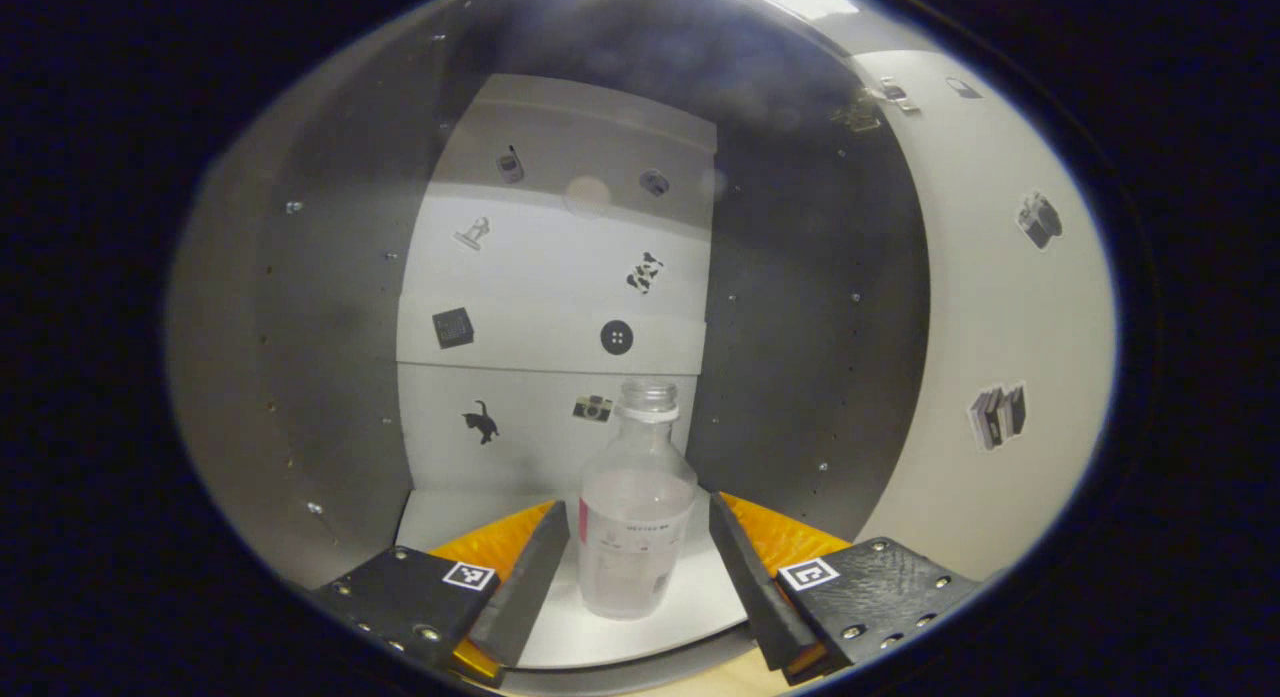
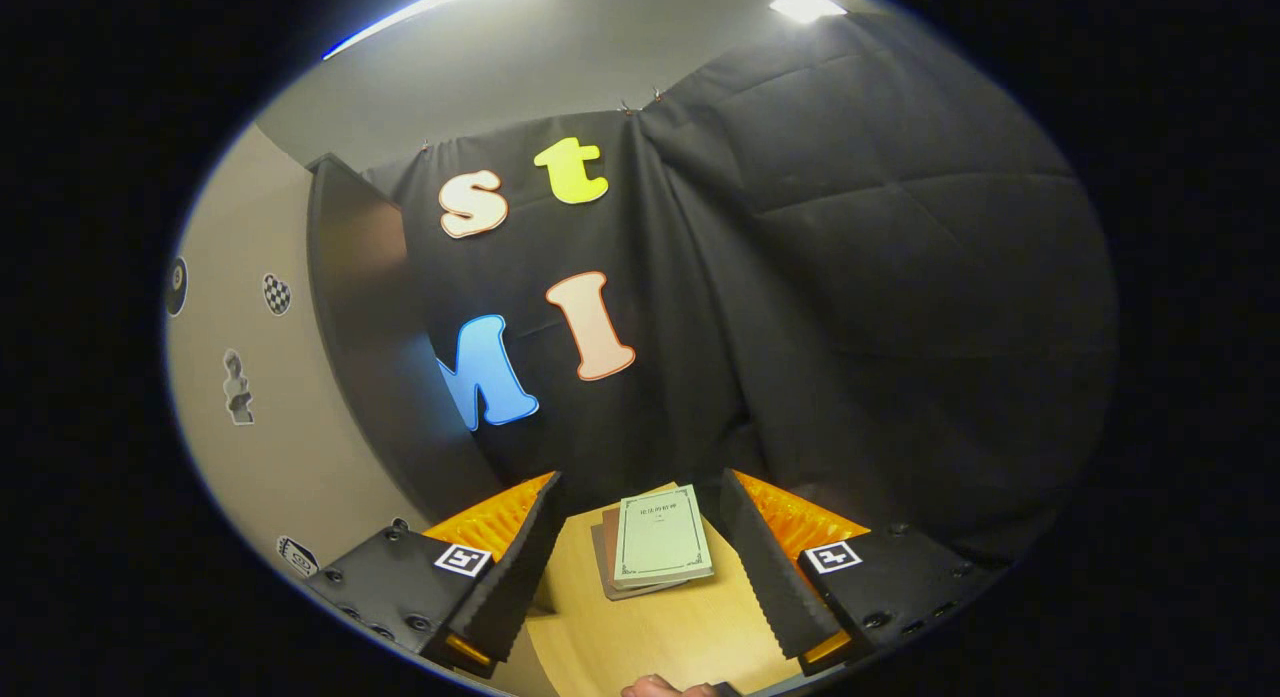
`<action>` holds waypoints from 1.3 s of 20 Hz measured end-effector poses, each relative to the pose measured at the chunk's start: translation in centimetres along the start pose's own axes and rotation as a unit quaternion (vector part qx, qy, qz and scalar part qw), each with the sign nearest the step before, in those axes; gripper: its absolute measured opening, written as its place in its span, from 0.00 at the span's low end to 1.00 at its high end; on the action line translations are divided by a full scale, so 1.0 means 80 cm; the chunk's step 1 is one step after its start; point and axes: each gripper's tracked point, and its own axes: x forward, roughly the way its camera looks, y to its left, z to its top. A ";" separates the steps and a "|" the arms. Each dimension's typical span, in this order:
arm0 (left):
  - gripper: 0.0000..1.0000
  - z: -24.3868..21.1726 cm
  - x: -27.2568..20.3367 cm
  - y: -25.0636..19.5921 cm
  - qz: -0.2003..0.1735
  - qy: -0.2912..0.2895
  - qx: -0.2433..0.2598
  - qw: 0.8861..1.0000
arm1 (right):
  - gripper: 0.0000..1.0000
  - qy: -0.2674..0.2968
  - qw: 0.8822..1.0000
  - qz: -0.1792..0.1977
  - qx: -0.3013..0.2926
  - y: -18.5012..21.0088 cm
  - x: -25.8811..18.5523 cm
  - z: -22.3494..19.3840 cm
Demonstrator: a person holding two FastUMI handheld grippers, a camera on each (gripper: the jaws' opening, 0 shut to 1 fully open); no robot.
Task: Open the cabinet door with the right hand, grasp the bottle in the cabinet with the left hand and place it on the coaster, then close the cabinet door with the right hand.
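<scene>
A clear bottle with a white neck ring and a pale label stands upright on the white cabinet floor, near its front edge. My left gripper is open and reaches into the cabinet, with one finger on each side of the bottle's lower body and a narrow gap on both sides. The cabinet door, white with stickers, stands swung open at the right in the left gripper view. My right gripper is open with nothing between its fingers, low over the wooden table.
Grey side walls and a white stickered back panel enclose the bottle. Stacked books lie on the table ahead of the right gripper. A pale stickered panel with a dark edge rises at its left. Part of a hand shows below.
</scene>
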 end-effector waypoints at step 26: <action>0.70 0.007 -0.033 -0.003 0.046 -0.019 0.064 0.997 | 0.98 0.022 0.994 0.070 -0.079 0.029 0.035 -0.025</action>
